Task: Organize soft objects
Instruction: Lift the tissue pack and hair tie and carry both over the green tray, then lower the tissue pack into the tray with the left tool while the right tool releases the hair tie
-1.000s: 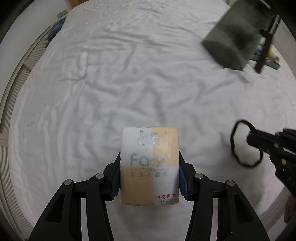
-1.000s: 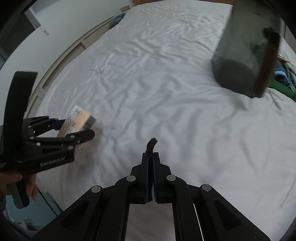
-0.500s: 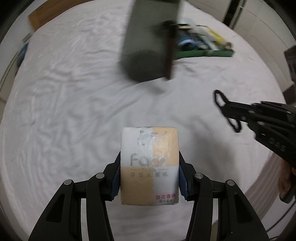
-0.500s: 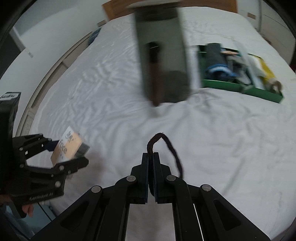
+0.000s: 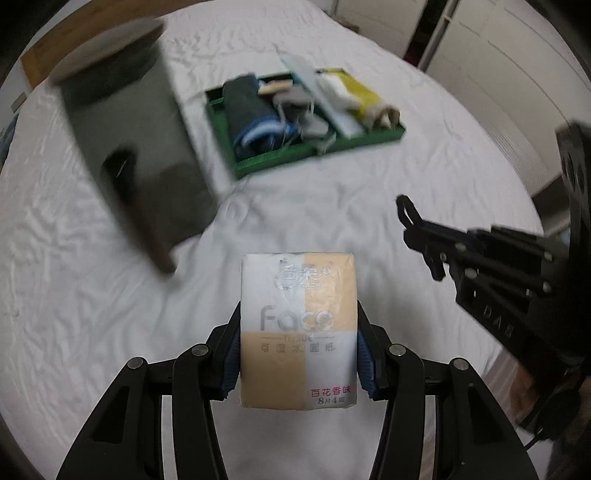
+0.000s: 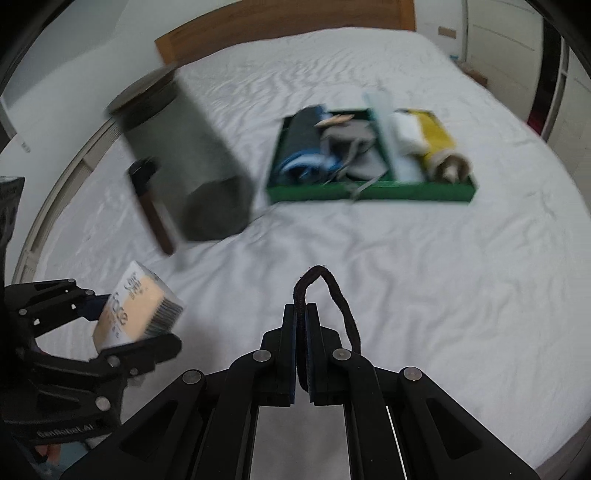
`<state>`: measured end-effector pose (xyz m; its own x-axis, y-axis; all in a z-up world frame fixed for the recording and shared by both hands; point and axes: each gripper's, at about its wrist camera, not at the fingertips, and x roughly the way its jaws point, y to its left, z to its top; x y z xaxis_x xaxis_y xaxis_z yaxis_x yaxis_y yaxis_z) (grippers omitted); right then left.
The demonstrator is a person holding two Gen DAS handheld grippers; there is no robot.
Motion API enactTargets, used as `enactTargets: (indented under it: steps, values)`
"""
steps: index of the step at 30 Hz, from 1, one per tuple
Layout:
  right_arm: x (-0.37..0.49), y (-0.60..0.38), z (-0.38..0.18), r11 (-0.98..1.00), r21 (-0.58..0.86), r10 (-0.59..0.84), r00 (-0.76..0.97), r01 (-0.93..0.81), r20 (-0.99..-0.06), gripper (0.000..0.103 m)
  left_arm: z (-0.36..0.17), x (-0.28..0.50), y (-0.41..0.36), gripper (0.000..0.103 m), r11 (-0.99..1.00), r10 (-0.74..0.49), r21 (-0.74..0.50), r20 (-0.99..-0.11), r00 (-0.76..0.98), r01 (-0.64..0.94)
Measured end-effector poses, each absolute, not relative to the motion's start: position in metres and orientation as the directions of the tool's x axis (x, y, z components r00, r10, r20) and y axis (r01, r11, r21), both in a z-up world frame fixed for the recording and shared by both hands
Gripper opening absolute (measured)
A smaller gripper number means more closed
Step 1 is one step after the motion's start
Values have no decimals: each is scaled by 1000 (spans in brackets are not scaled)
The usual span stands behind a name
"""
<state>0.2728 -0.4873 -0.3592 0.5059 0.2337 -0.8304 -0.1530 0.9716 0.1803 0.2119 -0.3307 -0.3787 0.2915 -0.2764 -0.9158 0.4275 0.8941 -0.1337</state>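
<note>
A white and orange pack of face tissues [image 5: 298,332] stands upright between the blue pads of my left gripper [image 5: 298,325], which is shut on its two sides above the white bed sheet. In the right wrist view the same pack [image 6: 136,310] and left gripper [image 6: 122,325] show at the lower left. My right gripper [image 6: 301,314] is shut on a thin black hair tie [image 6: 340,295] that loops up beyond the fingertips. From the left wrist view the right gripper [image 5: 410,218] comes in from the right with the hair tie [image 5: 404,206] at its tip.
A green tray [image 6: 369,192] holding several rolled cloths and soft items lies farther up the bed, also seen as the tray [image 5: 280,157]. A tall grey container [image 6: 192,155] with a brown handle [image 6: 155,218] stands left of it. A wooden headboard [image 6: 280,22] closes the far end.
Both grippers have swung across the bed while keeping their grips. The grey container slid from the upper right to the left of each view, and the green tray came fully into sight.
</note>
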Motion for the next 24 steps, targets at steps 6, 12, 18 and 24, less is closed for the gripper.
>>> enactTargets:
  steps: [6,12,18,24]
  values:
    - [329,-520,-351,983,105,176,589,-153,-788,3,-365,287,-376,45,911,-335,-186,-854,397,367]
    - [386,-534,-354,983,46,147,621,-176,-770,3,-369,355,-412,45,927,-333,-191,-815,473,324]
    - [435,-538,-367,980,4,129,628,-197,-767,3,-389,398,-429,46,942,-309,-192,-818,485,276]
    - [479,-542,-385,980,5,129,616,-199,-777,3,-408,420,-438,46,952,-286,-189,-826,486,240]
